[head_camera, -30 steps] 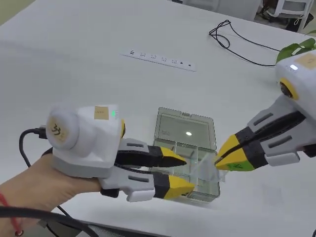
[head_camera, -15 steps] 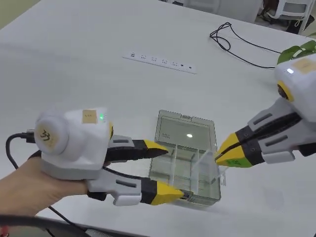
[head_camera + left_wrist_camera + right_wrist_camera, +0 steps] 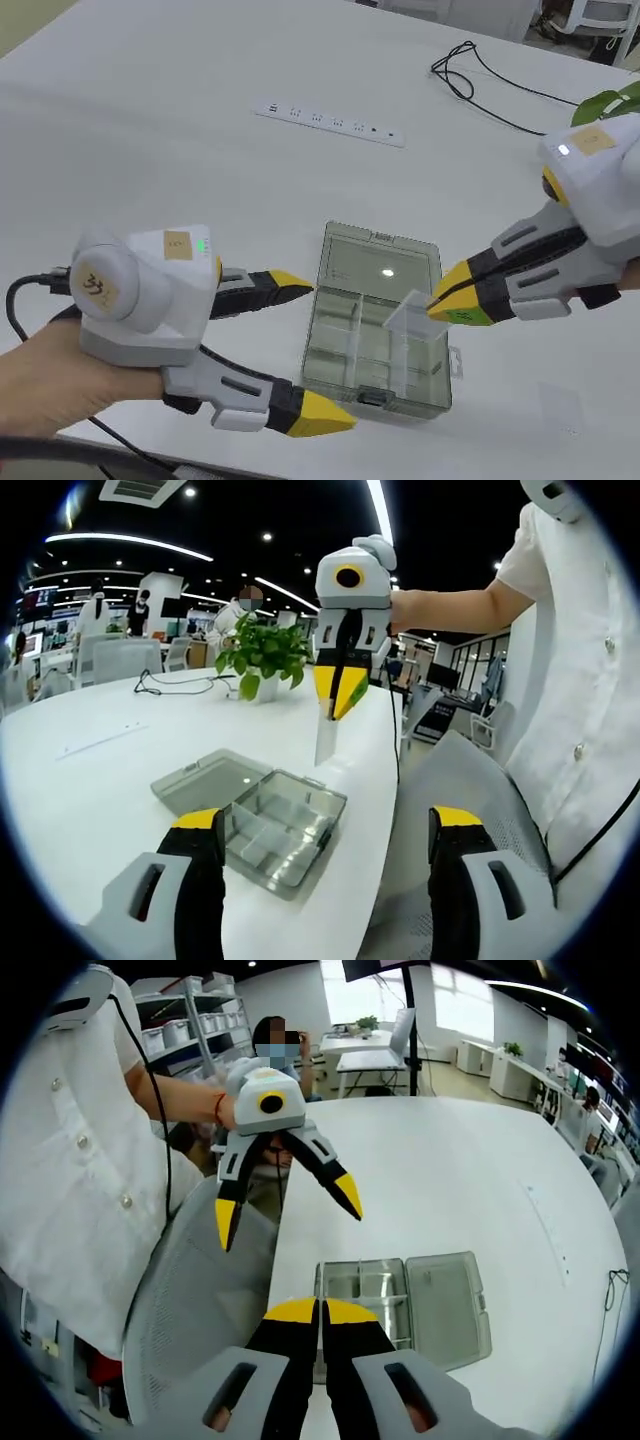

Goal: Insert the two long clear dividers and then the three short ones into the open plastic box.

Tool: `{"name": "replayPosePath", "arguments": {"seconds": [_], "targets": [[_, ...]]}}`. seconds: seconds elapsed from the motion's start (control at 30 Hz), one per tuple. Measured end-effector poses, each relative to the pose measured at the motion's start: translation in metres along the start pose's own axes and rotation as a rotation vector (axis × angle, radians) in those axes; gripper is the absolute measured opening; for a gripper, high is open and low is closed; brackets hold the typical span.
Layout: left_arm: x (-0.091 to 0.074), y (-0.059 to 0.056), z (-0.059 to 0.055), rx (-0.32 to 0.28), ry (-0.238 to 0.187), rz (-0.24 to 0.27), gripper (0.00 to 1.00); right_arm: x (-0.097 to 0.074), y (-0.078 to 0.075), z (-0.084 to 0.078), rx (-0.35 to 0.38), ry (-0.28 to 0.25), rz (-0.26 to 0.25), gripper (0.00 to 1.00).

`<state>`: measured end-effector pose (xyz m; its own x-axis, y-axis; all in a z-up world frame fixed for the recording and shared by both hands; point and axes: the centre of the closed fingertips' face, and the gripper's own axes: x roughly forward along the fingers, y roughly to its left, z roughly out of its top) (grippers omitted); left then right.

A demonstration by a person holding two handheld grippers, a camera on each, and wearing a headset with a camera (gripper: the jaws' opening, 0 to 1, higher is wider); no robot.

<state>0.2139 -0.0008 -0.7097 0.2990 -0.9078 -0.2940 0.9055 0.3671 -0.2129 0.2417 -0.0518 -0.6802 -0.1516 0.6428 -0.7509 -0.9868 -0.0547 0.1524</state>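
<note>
Care is needed with the clear divider (image 3: 410, 318): I judge it light, thin, stiff and slippery, so hold it at its upper edge. Your right hand-held gripper (image 3: 440, 305) pinches it just above the open plastic box (image 3: 380, 262) on the table (image 3: 150, 120). Your left hand-held gripper (image 3: 325, 355) stands wide apart, empty. How many dividers sit inside, I cannot make out through the clear walls.

Glossy clear plastic on a matt white table (image 3: 150, 120)
The box (image 3: 375, 335) is gleaming as grey-tinted see-through plastic, the divider (image 3: 410, 318) is showing clear, and the left gripper (image 3: 325, 353) and right gripper (image 3: 440, 308) are wearing smooth white plastic shells.
</note>
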Motion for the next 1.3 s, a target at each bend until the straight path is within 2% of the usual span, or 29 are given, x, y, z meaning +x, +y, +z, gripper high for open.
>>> {"name": "replayPosePath", "arguments": {"seconds": [0.1,0.3,0.5,0.77,0.97,1.3], "targets": [[-0.001,0.004,-0.003,-0.011,0.001,0.012,0.92,0.006,-0.010,-0.006,0.009,-0.003,-0.018,0.03],[-0.001,0.007,-0.008,-0.024,0.012,0.019,0.97,0.016,-0.025,-0.017,0.024,-0.011,-0.049,0.03],[-0.002,0.009,-0.010,-0.034,0.015,0.023,0.97,0.029,-0.040,-0.032,0.035,-0.028,-0.069,0.03],[-0.001,0.011,-0.012,-0.045,0.018,0.025,0.97,0.042,-0.049,-0.047,0.045,-0.037,-0.071,0.03],[-0.001,0.011,-0.013,-0.051,0.021,0.026,0.97,0.047,-0.044,-0.048,0.055,-0.037,-0.072,0.03],[0.000,0.010,-0.014,-0.061,0.020,0.025,0.96,0.052,-0.043,-0.053,0.054,-0.035,-0.074,0.02]]}}
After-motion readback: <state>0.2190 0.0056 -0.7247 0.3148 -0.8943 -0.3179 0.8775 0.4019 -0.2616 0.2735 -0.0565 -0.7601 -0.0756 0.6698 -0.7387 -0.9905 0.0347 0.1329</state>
